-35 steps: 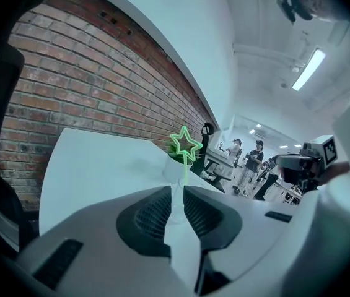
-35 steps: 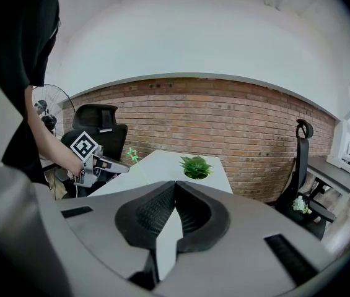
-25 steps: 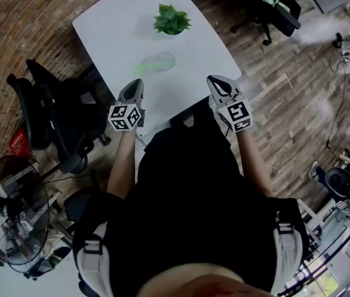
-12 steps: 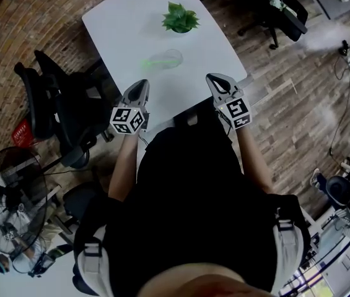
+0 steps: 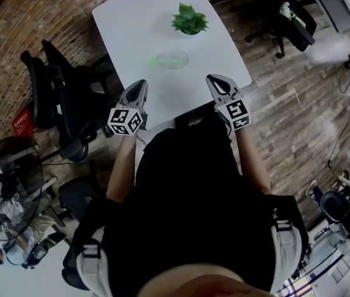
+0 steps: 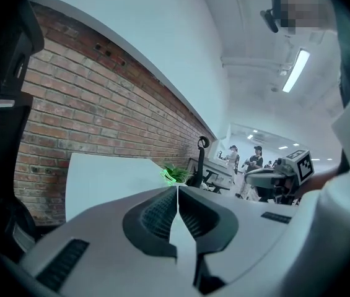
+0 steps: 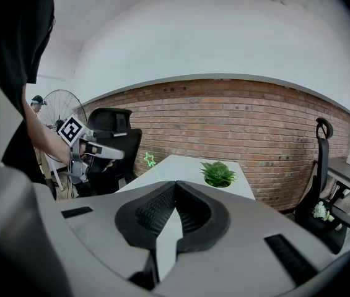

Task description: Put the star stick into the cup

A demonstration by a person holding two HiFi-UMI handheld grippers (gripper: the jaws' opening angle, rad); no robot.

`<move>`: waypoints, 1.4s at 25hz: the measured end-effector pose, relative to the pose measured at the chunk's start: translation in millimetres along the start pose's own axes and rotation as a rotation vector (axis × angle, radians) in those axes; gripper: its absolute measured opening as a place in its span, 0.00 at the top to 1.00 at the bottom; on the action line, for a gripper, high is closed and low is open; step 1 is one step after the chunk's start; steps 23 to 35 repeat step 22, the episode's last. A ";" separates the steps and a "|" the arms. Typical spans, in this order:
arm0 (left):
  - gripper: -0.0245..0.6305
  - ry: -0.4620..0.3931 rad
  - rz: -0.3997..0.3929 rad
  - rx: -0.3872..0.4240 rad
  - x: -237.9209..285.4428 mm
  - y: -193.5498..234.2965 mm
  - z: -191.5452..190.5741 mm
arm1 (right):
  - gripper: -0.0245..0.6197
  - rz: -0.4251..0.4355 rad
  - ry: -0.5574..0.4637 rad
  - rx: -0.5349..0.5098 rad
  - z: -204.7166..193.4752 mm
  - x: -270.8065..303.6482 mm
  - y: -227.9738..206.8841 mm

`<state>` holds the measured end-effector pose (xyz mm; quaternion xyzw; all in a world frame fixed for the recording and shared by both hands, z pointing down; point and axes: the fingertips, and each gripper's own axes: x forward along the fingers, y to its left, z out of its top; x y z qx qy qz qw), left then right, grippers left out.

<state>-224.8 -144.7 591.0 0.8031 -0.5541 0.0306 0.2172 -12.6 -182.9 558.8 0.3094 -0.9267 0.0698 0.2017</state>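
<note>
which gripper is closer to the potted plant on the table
Right, narrowly. The plant sits ahead and slightly left of the right gripper; the left gripper is further off, towards the plant's left.

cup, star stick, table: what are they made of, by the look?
table: white, smooth and matt, likely laminate or painted board; no grain or glare shows.
cup: clear glass or plastic, can't tell which; the table shows through it.
star stick: bright green, probably plastic; thin, evenly coloured.

On table (image 5: 131, 23), cup (image 5: 173, 59) before plant (image 5: 189, 19)
</note>
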 end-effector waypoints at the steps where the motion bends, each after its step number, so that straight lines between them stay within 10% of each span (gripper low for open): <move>1: 0.93 -0.002 0.009 -0.003 -0.6 1.0 0.3 | 0.96 0.006 0.000 -0.002 0.1 0.6 -1.2; 35: 0.92 -0.051 0.096 -0.098 -10.9 -1.4 18.2 | 0.96 0.159 0.025 -0.032 11.4 50.2 -3.7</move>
